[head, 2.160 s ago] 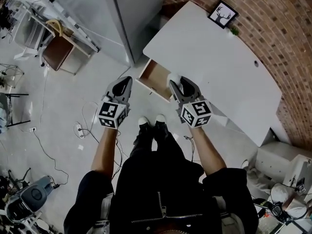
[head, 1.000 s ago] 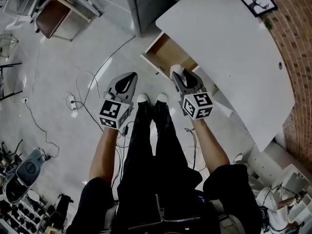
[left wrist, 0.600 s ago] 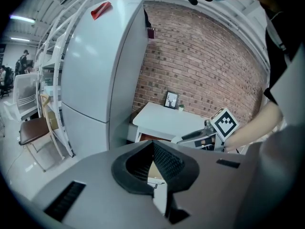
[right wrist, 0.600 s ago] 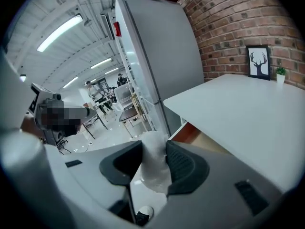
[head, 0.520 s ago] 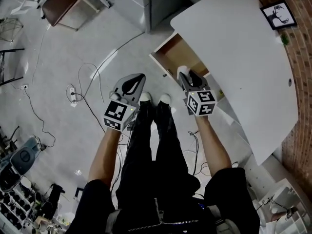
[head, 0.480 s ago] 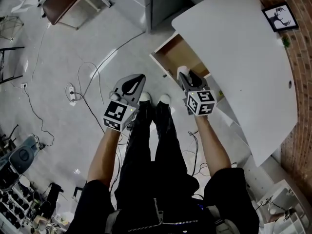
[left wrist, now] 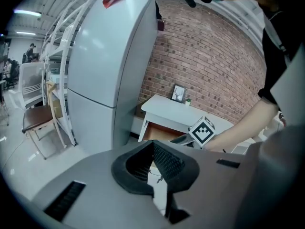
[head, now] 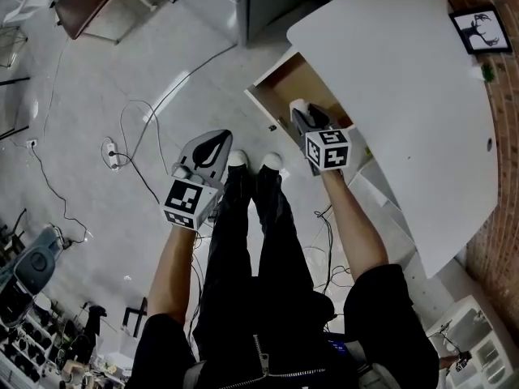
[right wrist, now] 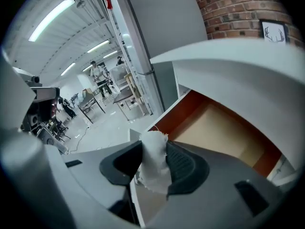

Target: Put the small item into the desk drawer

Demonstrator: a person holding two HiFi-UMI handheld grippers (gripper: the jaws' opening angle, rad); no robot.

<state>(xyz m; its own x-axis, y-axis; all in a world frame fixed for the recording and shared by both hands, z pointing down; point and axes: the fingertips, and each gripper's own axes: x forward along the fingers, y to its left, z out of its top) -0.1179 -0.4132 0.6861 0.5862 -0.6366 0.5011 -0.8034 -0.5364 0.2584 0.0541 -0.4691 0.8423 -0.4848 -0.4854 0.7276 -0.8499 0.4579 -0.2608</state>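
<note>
Nearest me, the left gripper [head: 212,142] hangs over the floor [head: 81,79] just left of my shoes [head: 236,159], well apart from the work. In its own view its fingers [left wrist: 170,162] are pressed together at the tips with nothing between them. The right gripper [head: 302,113] reaches farther, tilted down at the open drawer [head: 285,82]. Its fingers [right wrist: 185,168] are clamped on the wad [right wrist: 153,160], a crumpled white thing with a frayed edge; whether it is cloth or paper I cannot tell. Its lower end is buried between the pads and cut off by the gripper body, and from the head view only a white scrap of it shows at the tip. The wad sits over the drawer's front edge and is not lying on the wooden bottom, though how high above it I cannot judge. The drawer's brown inside runs back under the white counter [head: 397,79], so the top hides its rear part. At the counter's far edge stands a small frame [head: 478,29] with an antlered head, against the brick wall [head: 507,177]. Left of the counter rises a tall grey cabinet [left wrist: 102,66], its top cut off in the head view. Farther back in the hall, the figures [right wrist: 98,73] are too small for me to make out.
</note>
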